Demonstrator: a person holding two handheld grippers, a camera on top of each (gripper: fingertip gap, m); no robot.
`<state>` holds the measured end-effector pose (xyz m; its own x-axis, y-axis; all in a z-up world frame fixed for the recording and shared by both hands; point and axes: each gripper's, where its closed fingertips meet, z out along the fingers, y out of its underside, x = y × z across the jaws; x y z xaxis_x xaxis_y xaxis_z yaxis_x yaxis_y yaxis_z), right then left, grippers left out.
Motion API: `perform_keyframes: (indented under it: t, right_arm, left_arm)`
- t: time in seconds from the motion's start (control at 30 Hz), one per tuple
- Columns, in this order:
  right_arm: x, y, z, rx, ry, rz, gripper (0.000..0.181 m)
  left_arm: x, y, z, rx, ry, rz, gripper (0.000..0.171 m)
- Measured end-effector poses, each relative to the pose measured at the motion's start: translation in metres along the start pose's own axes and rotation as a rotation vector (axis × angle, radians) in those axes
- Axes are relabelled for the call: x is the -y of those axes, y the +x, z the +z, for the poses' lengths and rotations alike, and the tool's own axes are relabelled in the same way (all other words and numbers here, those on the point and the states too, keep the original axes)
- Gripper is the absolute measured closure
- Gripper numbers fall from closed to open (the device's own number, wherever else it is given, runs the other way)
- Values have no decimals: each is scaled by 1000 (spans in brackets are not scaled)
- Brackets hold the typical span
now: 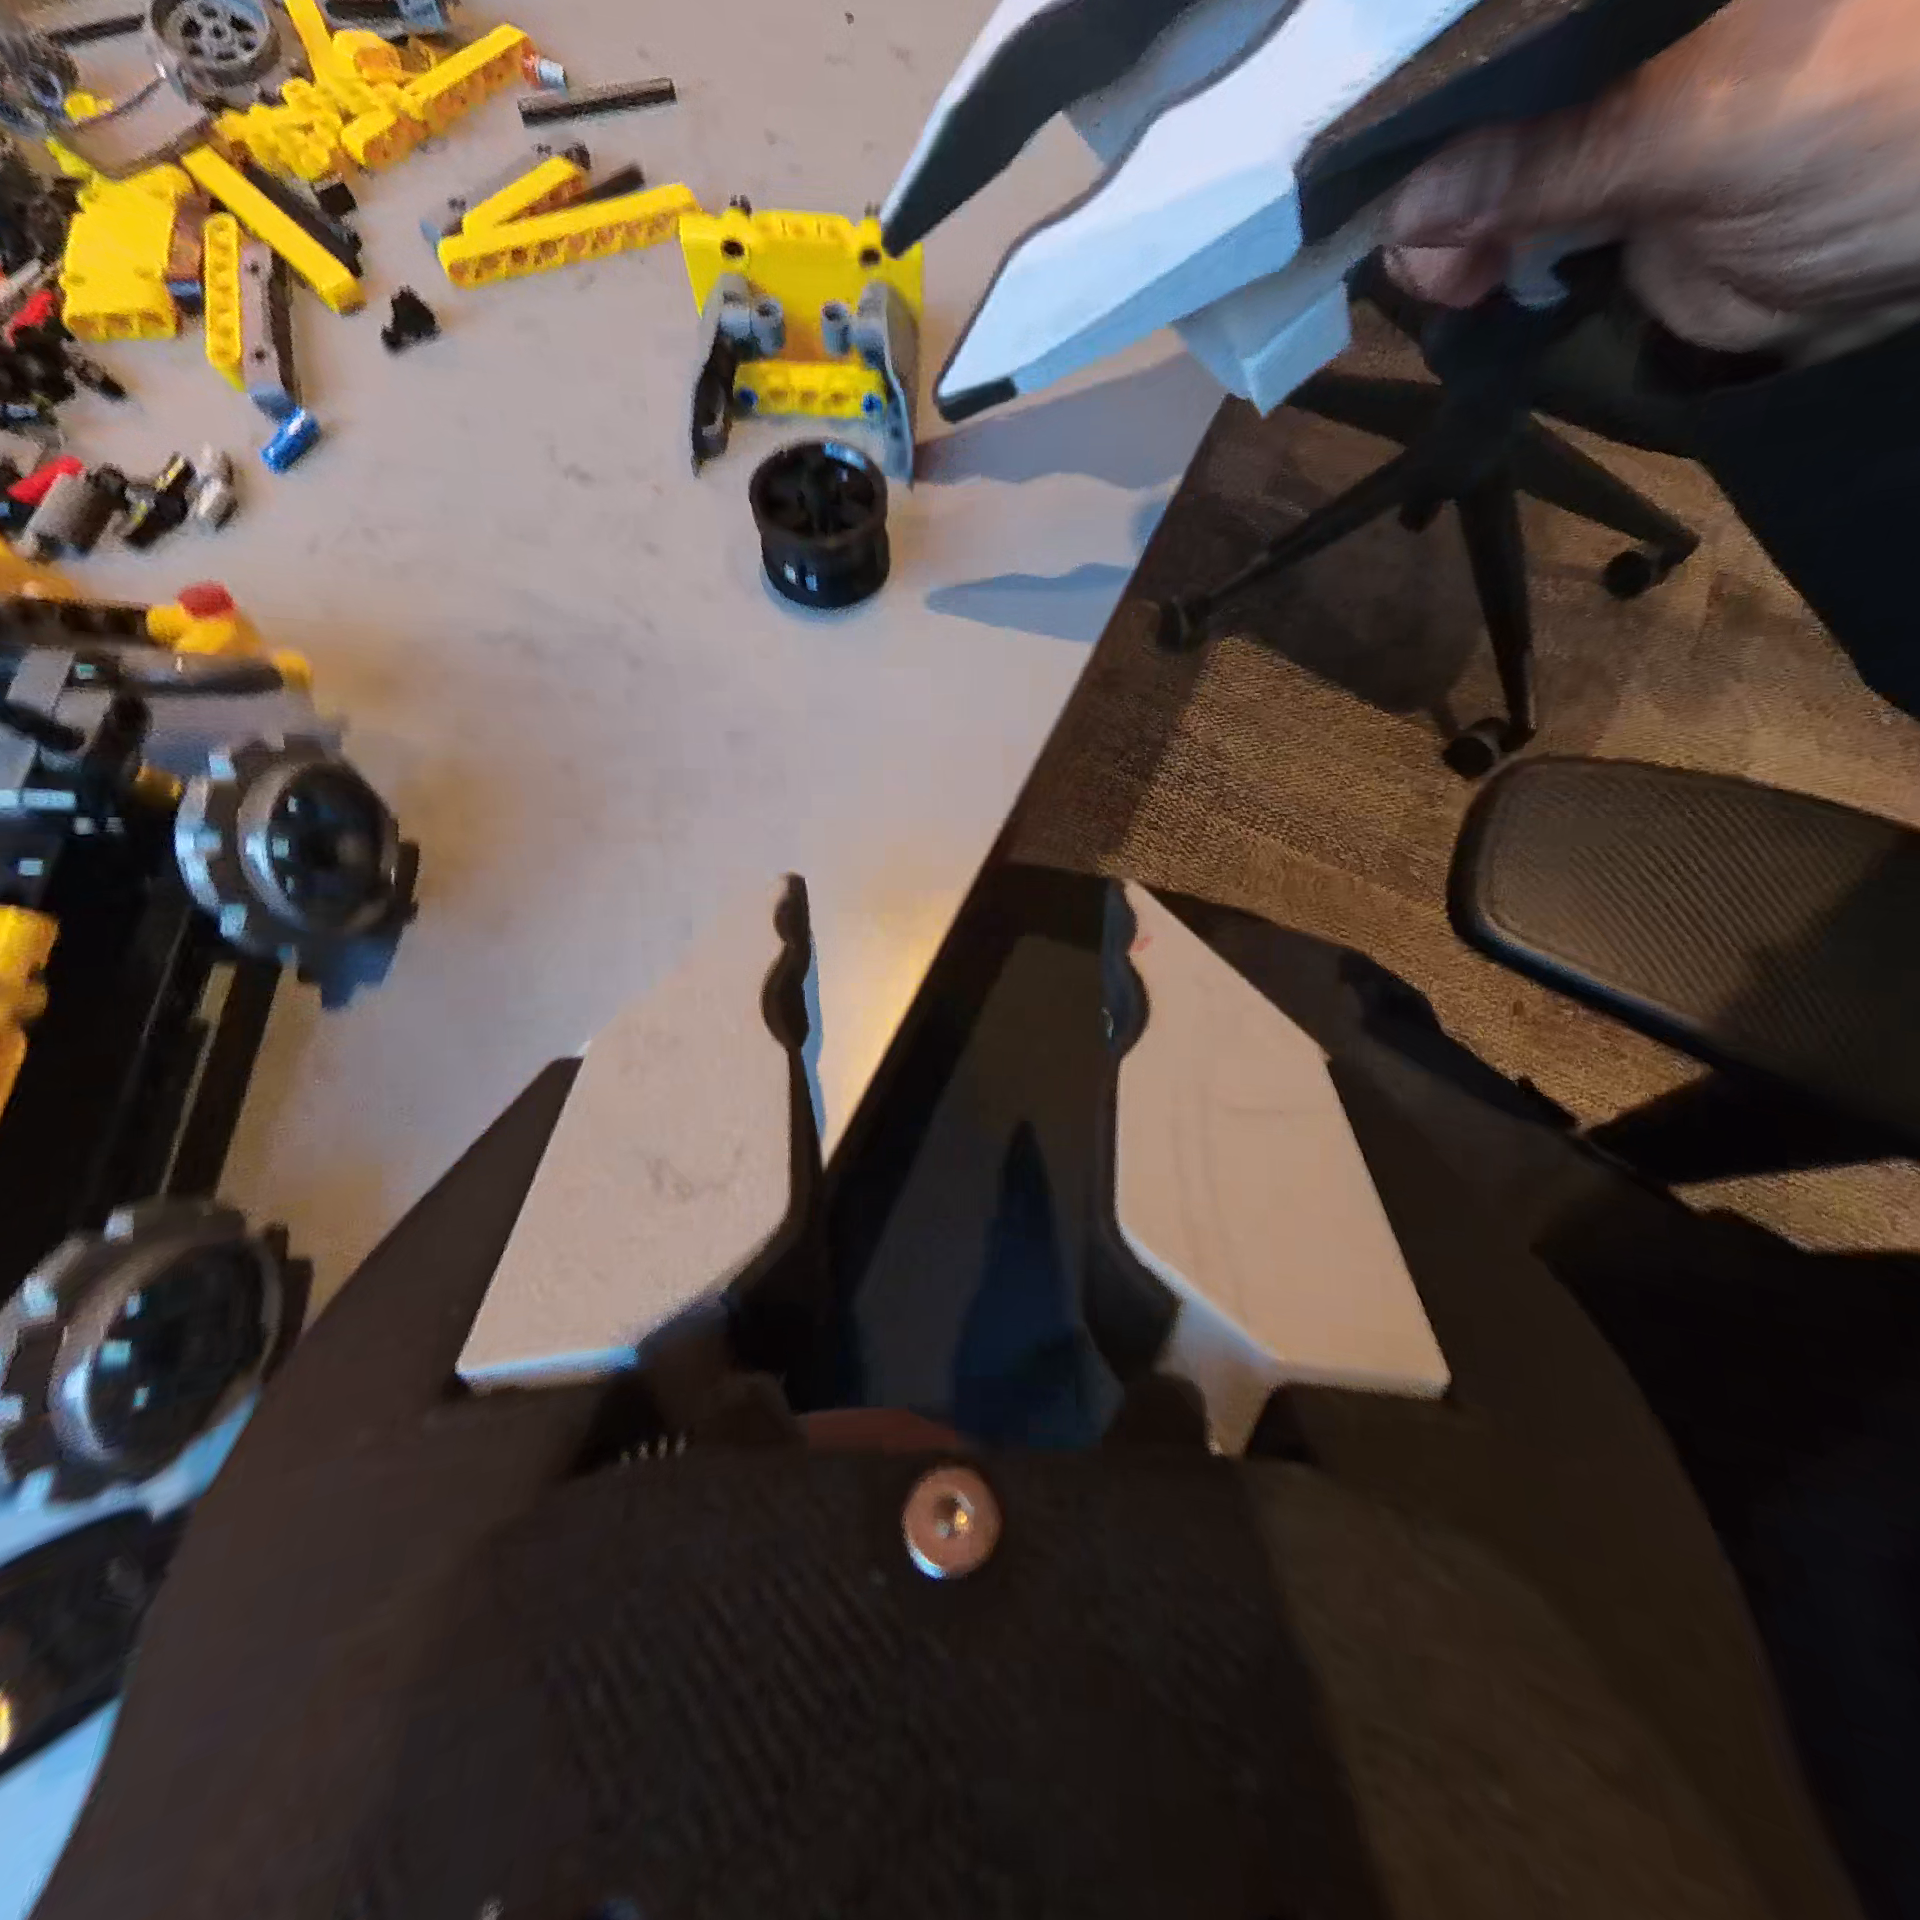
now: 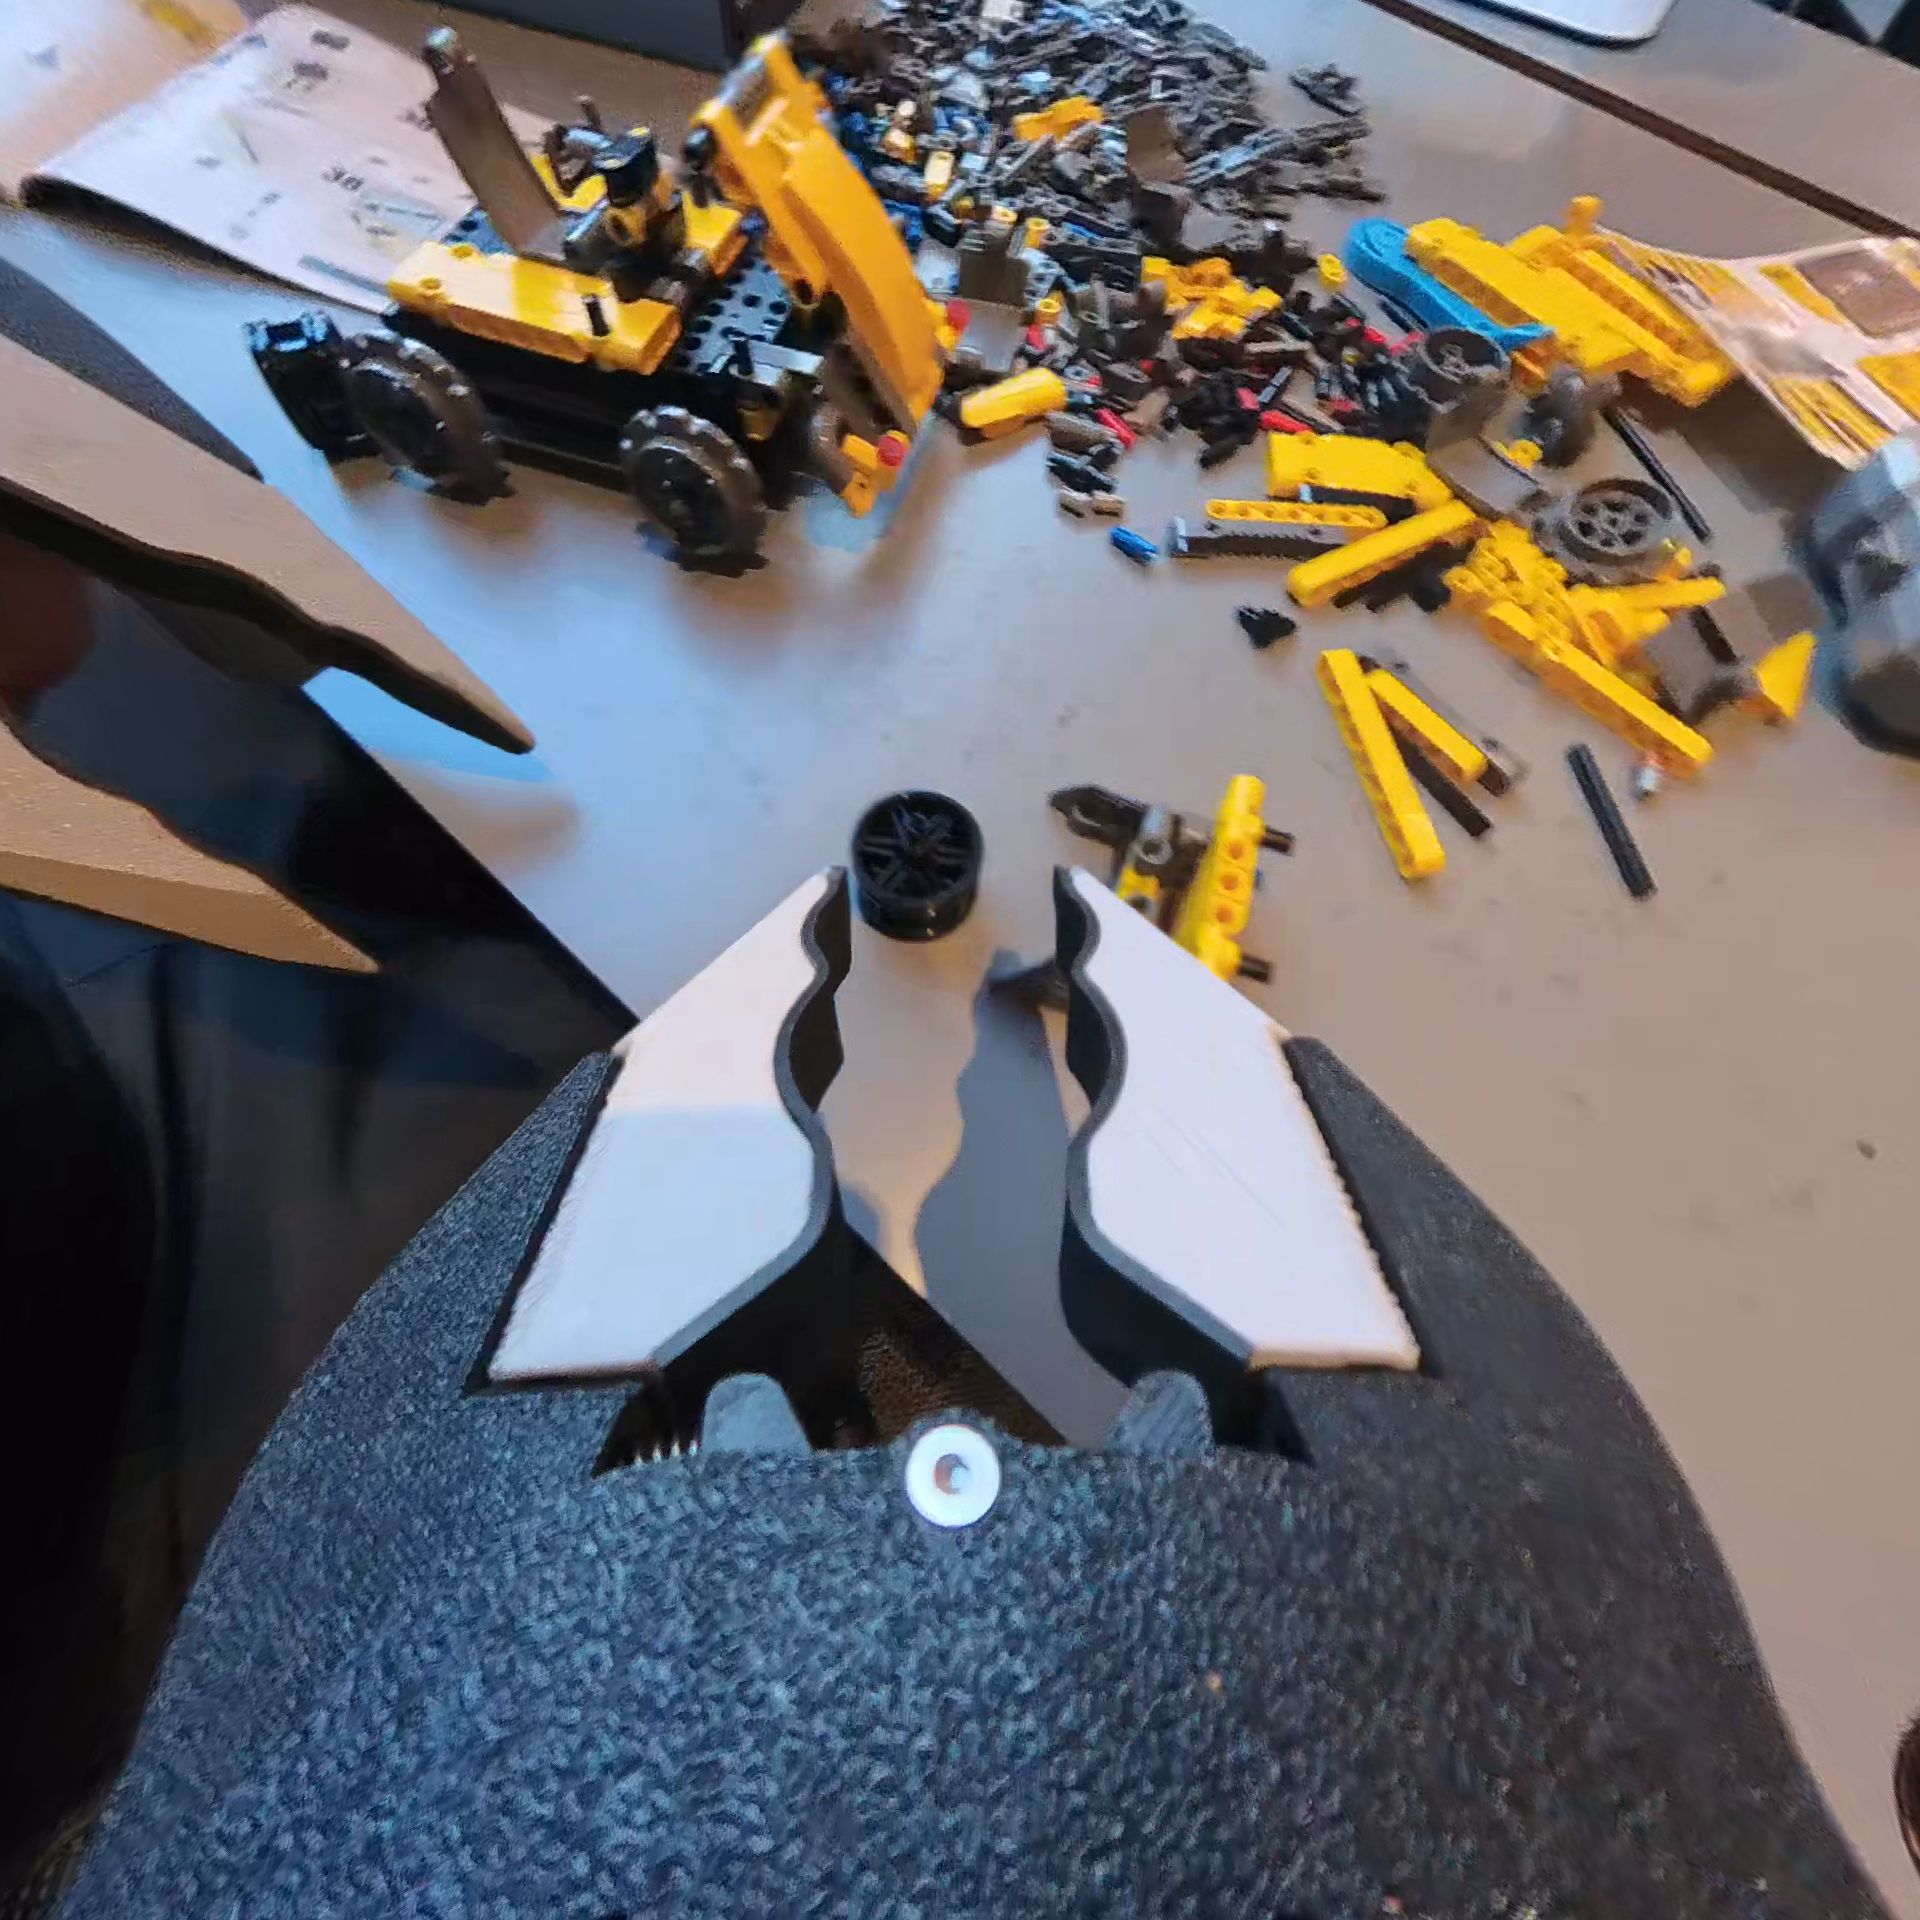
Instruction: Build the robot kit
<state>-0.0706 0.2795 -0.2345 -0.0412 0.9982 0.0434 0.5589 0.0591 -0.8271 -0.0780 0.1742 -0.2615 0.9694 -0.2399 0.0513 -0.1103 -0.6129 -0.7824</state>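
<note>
Right gripper (image 2: 951, 883), jaws spread, empty, near black wheel hub (image 2: 914, 868); left gripper (image 1: 951, 914) spread over table edge (image 1: 1049, 717).

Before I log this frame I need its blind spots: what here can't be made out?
- Left wrist view: the toy vehicle is cut off by the left edge and blurred.
- Right wrist view: part of the small yellow assembly sits behind the right tongs' finger.
- Right wrist view: the dark parts pile is too small and blurred to sort.
- Left tongs: open, nothing held.
</note>
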Motion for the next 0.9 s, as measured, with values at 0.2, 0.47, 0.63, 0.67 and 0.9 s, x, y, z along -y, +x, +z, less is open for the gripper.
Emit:
perform_keyframes:
  t: [0.2, 0.47, 0.63, 0.67, 0.9]
  right_arm:
    - [0, -13, 39, 19, -62, -30, 146]
    - [12, -16, 36, 182, 66, 390, 181]
    - [21, -14, 16, 180, 164, 399, 178]
    - [20, -10, 9, 143, 157, 381, 167]
    - [-25, -5, 9, -86, -57, 166, 136]
  left_arm:
    - [-4, -10, -1, 35, 28, 2, 116]
    - [46, -19, 21, 129, 101, 269, 117]
    - [46, -23, 42, 102, 63, 253, 121]
    - [44, -23, 42, 93, 63, 236, 121]
    - [9, 6, 25, 4, 87, 186, 122]
